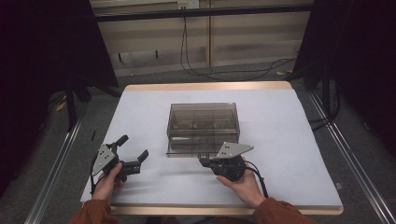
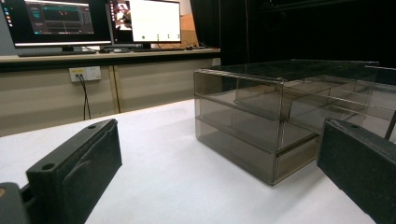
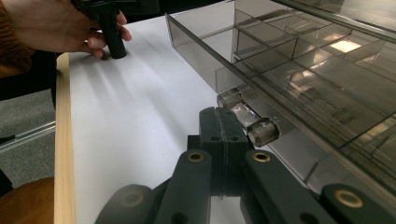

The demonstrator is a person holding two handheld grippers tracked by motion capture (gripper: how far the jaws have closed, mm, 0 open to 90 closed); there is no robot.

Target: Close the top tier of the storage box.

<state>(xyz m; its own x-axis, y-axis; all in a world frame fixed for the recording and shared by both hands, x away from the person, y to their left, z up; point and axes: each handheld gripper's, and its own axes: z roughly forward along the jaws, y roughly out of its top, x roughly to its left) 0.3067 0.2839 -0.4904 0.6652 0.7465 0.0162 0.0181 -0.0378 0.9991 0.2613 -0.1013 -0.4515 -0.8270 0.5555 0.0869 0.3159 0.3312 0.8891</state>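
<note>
One smoked drawer box [image 1: 203, 122] stood mid-tabletop [image 1: 289, 140], its bottom drawer [image 1: 191, 149] pulled out. The right gripper [image 1: 206, 161], hand low behind it, had its jaws pressed together just beside the drawer's handle [image 3: 250, 121], gripping nothing. The left gripper [image 1: 134, 147] rested well apart, jaws spread wide and empty.

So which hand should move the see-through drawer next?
The right. The right gripper sits shut just beside the drawer's clear handle, with the drawer pulled partly out of the box. The left gripper is open and off to the side, apart from the box.
</note>
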